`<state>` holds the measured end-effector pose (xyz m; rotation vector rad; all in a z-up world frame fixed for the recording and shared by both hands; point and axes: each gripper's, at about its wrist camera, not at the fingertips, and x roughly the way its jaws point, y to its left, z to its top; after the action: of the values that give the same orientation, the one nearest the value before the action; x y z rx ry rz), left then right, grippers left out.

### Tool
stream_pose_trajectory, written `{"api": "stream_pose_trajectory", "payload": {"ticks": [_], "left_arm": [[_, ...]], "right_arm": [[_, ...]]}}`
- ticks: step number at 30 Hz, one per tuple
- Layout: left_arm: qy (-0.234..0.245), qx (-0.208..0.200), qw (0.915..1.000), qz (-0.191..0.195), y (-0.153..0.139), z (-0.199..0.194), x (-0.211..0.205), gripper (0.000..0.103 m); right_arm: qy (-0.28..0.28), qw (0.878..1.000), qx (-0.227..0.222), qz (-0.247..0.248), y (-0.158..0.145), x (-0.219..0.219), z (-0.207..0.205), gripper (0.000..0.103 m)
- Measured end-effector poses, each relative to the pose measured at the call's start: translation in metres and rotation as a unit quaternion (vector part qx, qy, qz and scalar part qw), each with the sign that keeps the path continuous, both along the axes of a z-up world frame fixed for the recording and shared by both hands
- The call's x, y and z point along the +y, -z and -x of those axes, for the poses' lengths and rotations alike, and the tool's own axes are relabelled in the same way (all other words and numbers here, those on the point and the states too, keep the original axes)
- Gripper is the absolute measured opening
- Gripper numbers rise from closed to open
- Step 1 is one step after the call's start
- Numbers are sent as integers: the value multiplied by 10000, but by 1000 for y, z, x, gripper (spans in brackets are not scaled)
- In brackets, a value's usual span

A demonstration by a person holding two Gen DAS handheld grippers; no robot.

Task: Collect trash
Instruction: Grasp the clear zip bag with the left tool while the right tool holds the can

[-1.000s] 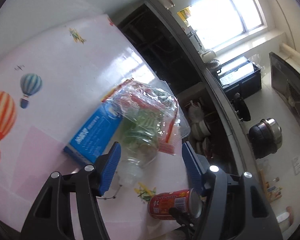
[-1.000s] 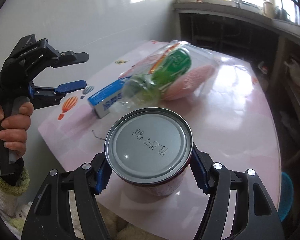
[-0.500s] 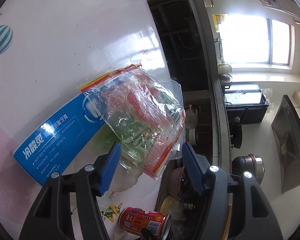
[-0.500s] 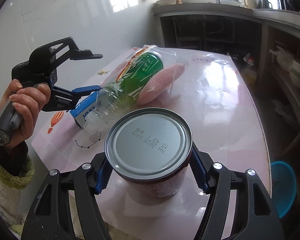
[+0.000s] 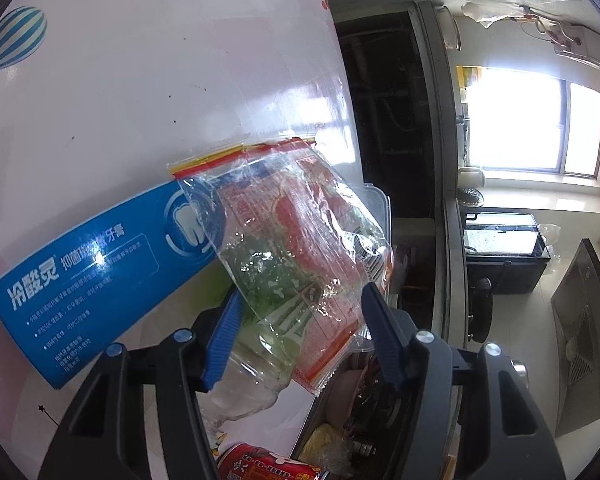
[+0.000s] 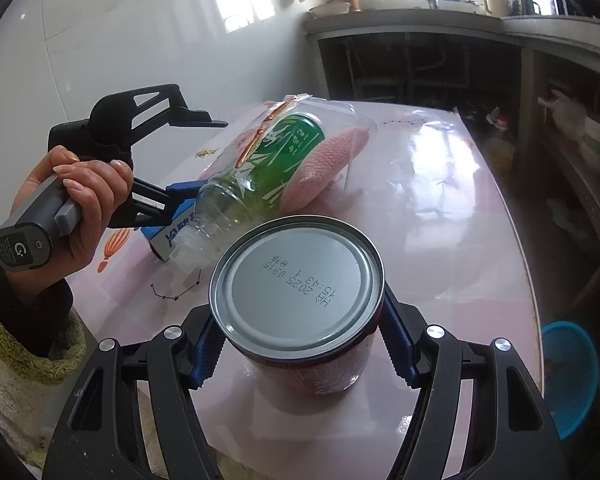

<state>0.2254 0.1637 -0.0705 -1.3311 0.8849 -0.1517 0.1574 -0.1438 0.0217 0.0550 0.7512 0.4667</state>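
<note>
Risk entry. Right gripper [image 6: 300,350]: clamped on upright drink can [image 6: 300,304]. Left gripper [image 5: 300,336]: jaws just closing, half-wide around bagged green bottle [image 5: 260,344] beside toothpaste box [image 5: 88,272]; slippery film, grip may slide off.

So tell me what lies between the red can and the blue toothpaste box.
In the right wrist view, the clear plastic bottle lies between the red can and the blue toothpaste box, its neck toward the can.
</note>
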Motion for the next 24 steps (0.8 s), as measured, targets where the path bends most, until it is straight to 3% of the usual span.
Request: {"api": "stream_pose_trajectory", "payload": {"ticks": [9, 15, 24], "left_arm": [[-165, -229, 9996, -101, -10, 10, -3, 13], [-269, -629, 9974, -224, -29, 21, -1, 5], [-296, -1331, 9872, -826, -71, 44, 5, 1]], "right_arm": [[69, 10000, -3, -18, -1, -4, 1, 64], [105, 9999, 4, -34, -1, -4, 1, 64], [223, 9997, 10, -22, -2, -6, 2, 64]]}}
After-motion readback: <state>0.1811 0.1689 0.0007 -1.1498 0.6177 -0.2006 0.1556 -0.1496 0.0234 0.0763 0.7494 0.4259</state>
